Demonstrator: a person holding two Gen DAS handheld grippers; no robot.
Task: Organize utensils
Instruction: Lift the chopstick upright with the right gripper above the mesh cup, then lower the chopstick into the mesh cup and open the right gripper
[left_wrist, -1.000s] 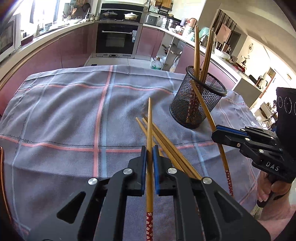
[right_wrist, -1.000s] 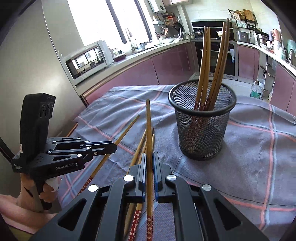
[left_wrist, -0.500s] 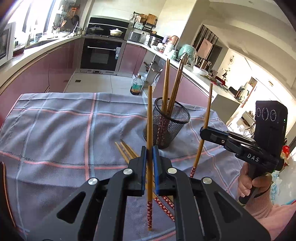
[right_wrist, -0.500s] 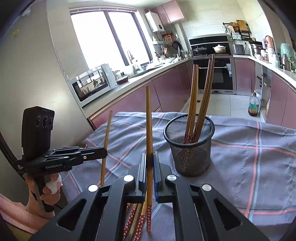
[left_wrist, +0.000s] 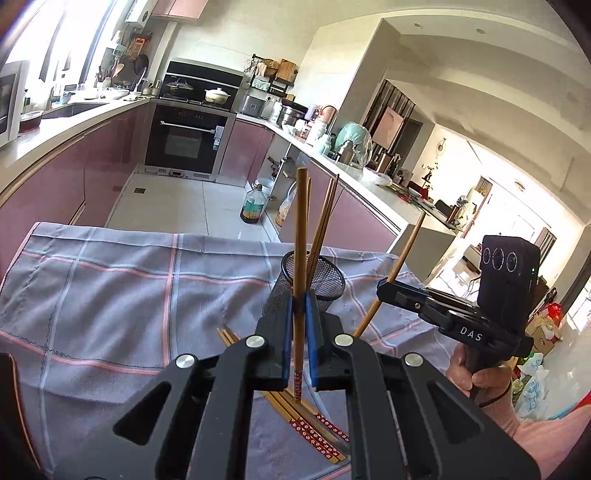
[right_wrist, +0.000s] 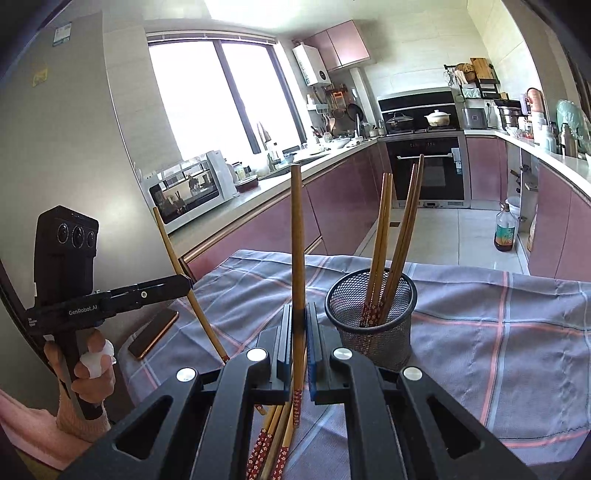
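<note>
Bamboo chopstick is pinched upright between my left gripper's blue pads, patterned red end hanging below; a sec ago it lay nearly flat on the cloth, so it's now lifted clear. Same on the other side: right gripper is clamped on its own chopstick, also raised off the pile vs. a sec ago. Both sticks hang in the air, near the black mesh holder but not over its rim yet. Holder already has four sticks standing in it, tips up. A few loose chopsticks remain on the grey plaid tablecloth, under the grippers. A phone sits at the cloth's left edge. I'd judge pick-up done w/ both hands, next is tipping each stick into the holder, patterned end first to match.
</note>
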